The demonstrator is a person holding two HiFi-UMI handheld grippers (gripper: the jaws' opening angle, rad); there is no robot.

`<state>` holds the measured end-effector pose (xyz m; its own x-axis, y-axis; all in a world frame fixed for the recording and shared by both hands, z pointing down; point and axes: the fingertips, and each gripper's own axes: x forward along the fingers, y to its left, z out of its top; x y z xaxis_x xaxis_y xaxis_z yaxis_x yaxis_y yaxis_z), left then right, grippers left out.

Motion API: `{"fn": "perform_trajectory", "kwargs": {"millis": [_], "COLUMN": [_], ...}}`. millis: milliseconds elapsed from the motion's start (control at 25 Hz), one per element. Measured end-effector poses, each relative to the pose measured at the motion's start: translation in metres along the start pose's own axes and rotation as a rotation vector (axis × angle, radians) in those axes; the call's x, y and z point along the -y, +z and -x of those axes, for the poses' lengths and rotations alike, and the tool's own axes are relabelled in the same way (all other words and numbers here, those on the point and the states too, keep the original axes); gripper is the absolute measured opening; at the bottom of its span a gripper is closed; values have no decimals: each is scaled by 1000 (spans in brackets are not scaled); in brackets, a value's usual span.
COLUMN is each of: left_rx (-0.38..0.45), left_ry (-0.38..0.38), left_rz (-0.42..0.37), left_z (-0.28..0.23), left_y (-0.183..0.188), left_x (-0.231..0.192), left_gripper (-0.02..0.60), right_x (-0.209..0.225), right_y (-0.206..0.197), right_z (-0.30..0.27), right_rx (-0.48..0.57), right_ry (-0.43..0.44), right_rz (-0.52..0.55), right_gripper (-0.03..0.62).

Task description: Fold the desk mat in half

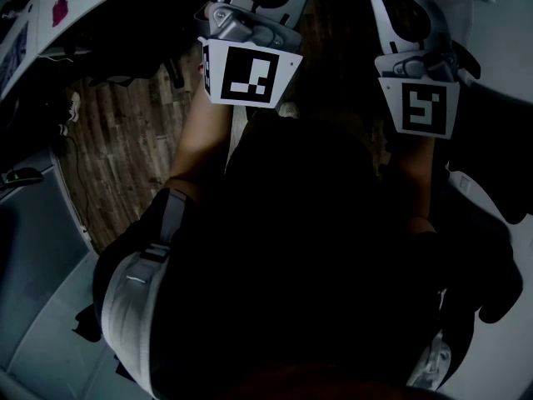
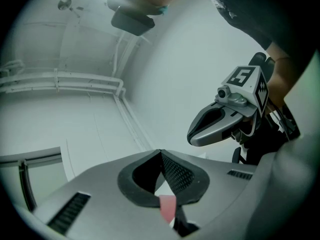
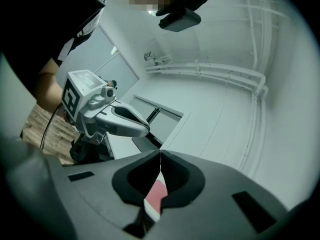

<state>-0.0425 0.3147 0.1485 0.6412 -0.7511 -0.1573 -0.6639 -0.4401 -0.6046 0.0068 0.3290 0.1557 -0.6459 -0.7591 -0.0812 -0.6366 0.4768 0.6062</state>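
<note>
Above the person's dark torso (image 1: 308,257), both tools are held side by side near the head view's top edge. Wooden floor (image 1: 117,140) shows beside the torso on the left. The jaws of the left gripper (image 2: 161,153) are pressed together at the tips. A pink sliver (image 2: 167,206) shows in the gap behind them, and I cannot tell what it is. The right gripper (image 3: 160,151) is likewise fully closed, with a red-and-white sliver (image 3: 156,194) behind its tips. Both point up and away from the torso towards white pipes (image 3: 215,69). No view shows where the desk mat lies.
</note>
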Motion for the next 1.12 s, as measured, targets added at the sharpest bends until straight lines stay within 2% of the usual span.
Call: {"fn": "perform_trajectory", "kwargs": {"millis": [280,520,1120], "left_rx": [16,-8,-93], "left_ry": [4,5,40], "left_rz": [-2,-7,-44], "left_z": [-2,-22,-124], "left_y": [-5,-25,-77], "left_x": [-7,-15,-44], "left_gripper": [12,12,14], "right_x": [2,11,78], "right_y": [-3,-20,-90], "right_z": [-9,-31,-105], "right_rx": [0,14,61], "right_ry": [-7,7,71], "right_rz": [7,-6,-22], "right_gripper": [29,29,29]}}
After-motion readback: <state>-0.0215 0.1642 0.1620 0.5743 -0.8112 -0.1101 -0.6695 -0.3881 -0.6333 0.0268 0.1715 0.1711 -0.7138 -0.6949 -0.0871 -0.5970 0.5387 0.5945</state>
